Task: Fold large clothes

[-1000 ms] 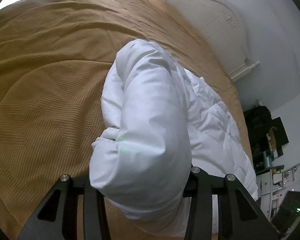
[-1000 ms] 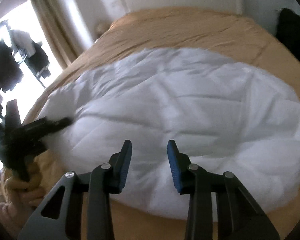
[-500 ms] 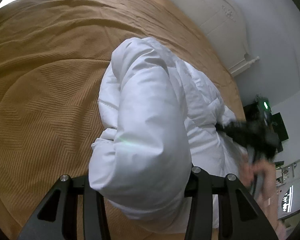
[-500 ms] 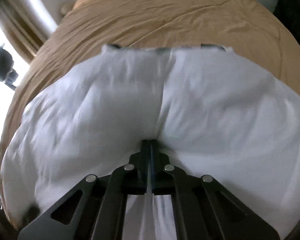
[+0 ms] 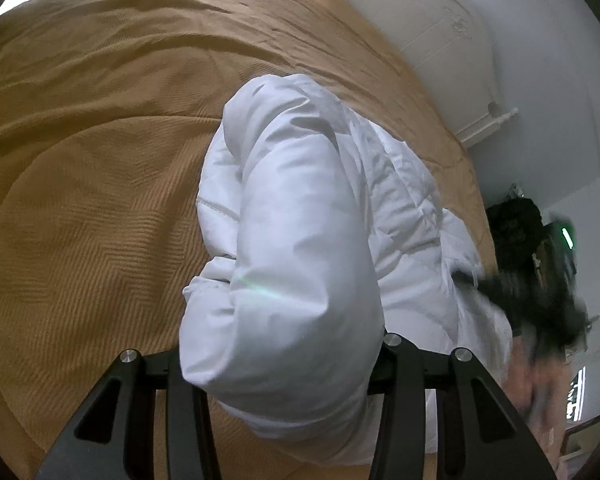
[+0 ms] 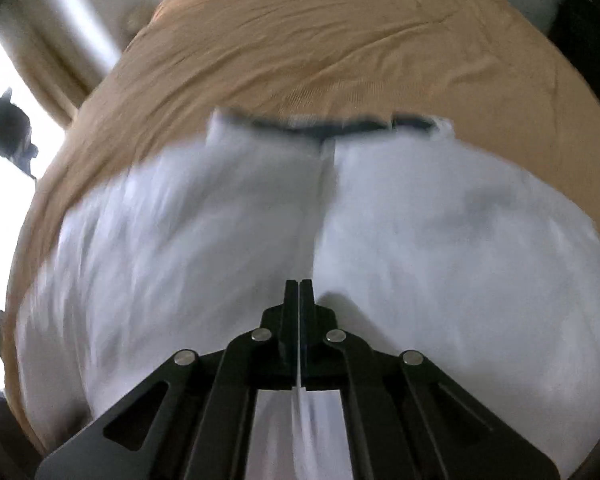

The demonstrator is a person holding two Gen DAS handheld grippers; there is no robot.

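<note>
Both grippers are closed on the jacket (image 5: pixel 300 240). By the left gripper (image 5: pixel 280 364) a thick puffy sleeve is clamped between the fingers, which are pushed apart by it. By the right gripper (image 6: pixel 299 292) a thin fold of the white cloth is pinched, the jaws pressed together. The jacket is spread on the bed (image 5: pixel 100 160), covered in tan. A white headboard (image 5: pixel 440 52) is seen far right.
</note>
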